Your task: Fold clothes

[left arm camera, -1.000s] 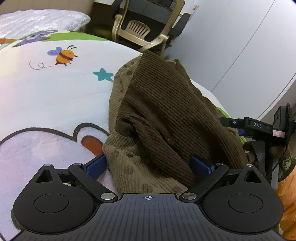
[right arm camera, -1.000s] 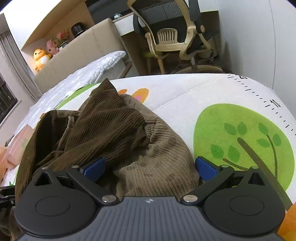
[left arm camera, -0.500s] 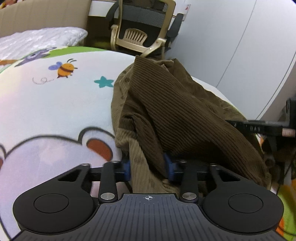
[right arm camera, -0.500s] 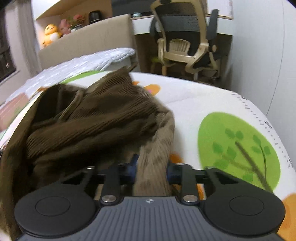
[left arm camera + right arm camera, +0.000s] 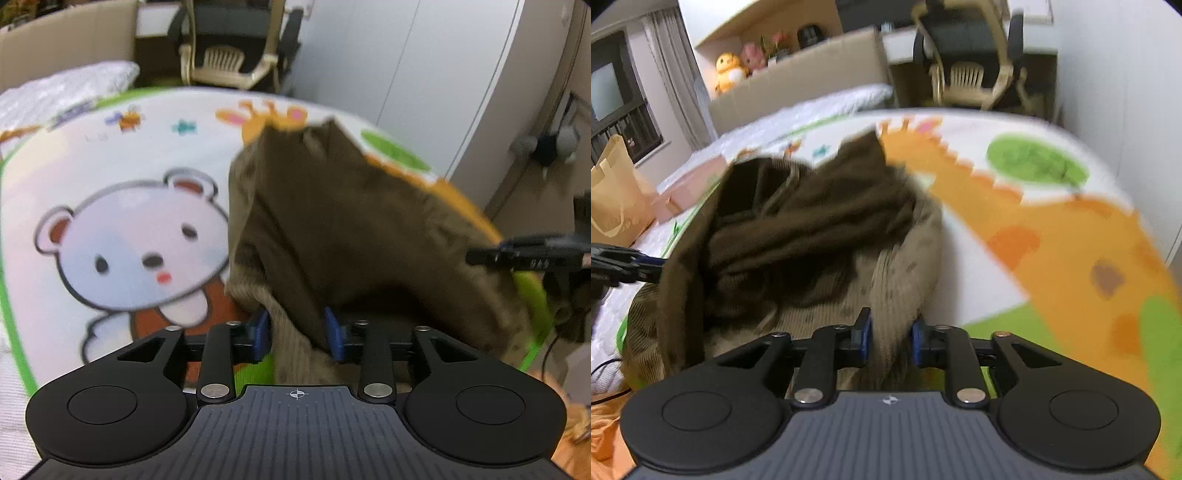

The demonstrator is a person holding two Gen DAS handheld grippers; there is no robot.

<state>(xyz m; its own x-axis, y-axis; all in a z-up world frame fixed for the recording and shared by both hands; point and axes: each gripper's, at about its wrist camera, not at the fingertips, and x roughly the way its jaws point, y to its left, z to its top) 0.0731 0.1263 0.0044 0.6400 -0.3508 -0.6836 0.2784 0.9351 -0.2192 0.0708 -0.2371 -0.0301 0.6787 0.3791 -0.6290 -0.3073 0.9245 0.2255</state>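
A brown corduroy garment with a lighter spotted lining hangs bunched between my two grippers above the cartoon play mat. My left gripper is shut on a fold of it near its lower edge. My right gripper is shut on another fold of the same garment. The right gripper shows at the right edge of the left wrist view. The left gripper shows at the left edge of the right wrist view. Both views are blurred.
The mat covers a bed. An office chair stands beyond its far end, a white wardrobe to the right. A paper bag and pink box lie at the left. Orange cloth lies below.
Both grippers closed on the garment from open a second ago. They have since lifted it and pulled back, so more of the mat shows.
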